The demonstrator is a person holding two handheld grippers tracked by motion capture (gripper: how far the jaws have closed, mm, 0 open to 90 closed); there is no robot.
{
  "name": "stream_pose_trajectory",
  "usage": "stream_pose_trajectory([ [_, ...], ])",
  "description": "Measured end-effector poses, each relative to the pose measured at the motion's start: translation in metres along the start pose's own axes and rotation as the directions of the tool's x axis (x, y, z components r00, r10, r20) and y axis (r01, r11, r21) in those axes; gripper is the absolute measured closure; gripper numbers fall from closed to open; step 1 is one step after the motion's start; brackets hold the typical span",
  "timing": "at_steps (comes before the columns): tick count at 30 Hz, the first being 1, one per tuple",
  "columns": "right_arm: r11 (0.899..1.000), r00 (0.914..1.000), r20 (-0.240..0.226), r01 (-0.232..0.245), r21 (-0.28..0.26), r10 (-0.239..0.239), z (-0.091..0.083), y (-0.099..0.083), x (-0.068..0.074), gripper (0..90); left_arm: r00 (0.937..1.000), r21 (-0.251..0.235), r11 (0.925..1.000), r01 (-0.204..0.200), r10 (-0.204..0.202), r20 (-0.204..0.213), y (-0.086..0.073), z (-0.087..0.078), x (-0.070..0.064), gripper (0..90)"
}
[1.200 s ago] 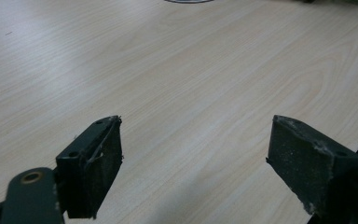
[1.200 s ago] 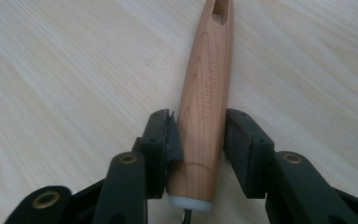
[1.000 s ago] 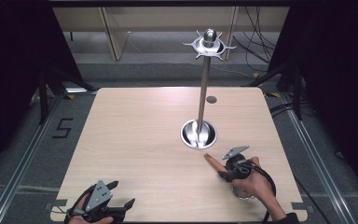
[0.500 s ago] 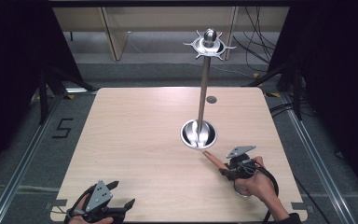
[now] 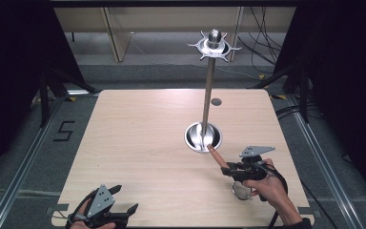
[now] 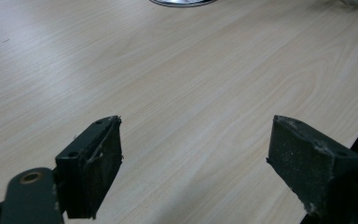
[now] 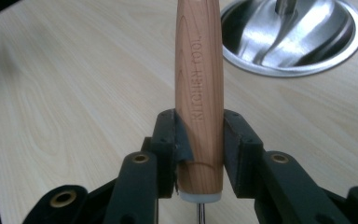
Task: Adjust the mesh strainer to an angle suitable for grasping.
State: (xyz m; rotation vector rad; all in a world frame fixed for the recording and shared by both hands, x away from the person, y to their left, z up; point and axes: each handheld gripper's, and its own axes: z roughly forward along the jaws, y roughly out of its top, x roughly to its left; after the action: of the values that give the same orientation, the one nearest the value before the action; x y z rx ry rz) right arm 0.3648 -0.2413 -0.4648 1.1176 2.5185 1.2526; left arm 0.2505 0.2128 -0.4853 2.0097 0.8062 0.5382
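While the dark room and its grey floor ring the scene, the pale wood table [image 5: 138, 143] carries everything, and the steel stand [image 5: 208, 95] makes the best landmark: round base dish, tall pole, a hooked crown on top, probably for hanging utensils. Just in front of the stand's base and a little to its right, the right gripper [image 7: 199, 135] has its jaws clamped on the wooden handle [image 7: 199, 84] of a kitchen tool, handle tip aimed at the base; the metal end [image 5: 242, 191] lies under the hand, seemingly so it can be lifted to a hook. Well left of the stand, at the near table edge, the left gripper [image 6: 193, 168] idles with jaws spread wide, holding nothing.
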Motion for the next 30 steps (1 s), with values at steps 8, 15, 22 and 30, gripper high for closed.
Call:
stream_pose_trajectory([
  [8, 0.997, 0.9990, -0.041, -0.018, -0.072, 0.015, -0.005, 0.004, -0.001, 69.0, 1.0000, 0.005, 1.0000, 0.008, -0.008, 0.000, 0.000, -0.001, -0.001, 16.9],
  [15, 0.988, 0.9985, -0.055, -0.017, -0.152, 0.009, -0.012, 0.010, -0.004, 69.1, 1.0000, 0.006, 0.9999, -0.009, 0.009, 0.000, 0.001, -0.001, 0.000, 16.9],
  [22, 0.977, 0.9986, -0.052, -0.016, -0.214, 0.005, -0.020, 0.019, -0.005, 69.0, 1.0000, 0.003, 1.0000, -0.007, 0.007, 0.001, 0.001, -0.001, 0.001, 16.9],
  [30, 0.971, 0.9998, -0.018, -0.012, -0.238, 0.008, -0.030, 0.031, -0.005, 69.1, 0.9998, -0.004, 0.9998, 0.022, -0.022, -0.001, 0.000, 0.000, -0.002, 16.9],
])
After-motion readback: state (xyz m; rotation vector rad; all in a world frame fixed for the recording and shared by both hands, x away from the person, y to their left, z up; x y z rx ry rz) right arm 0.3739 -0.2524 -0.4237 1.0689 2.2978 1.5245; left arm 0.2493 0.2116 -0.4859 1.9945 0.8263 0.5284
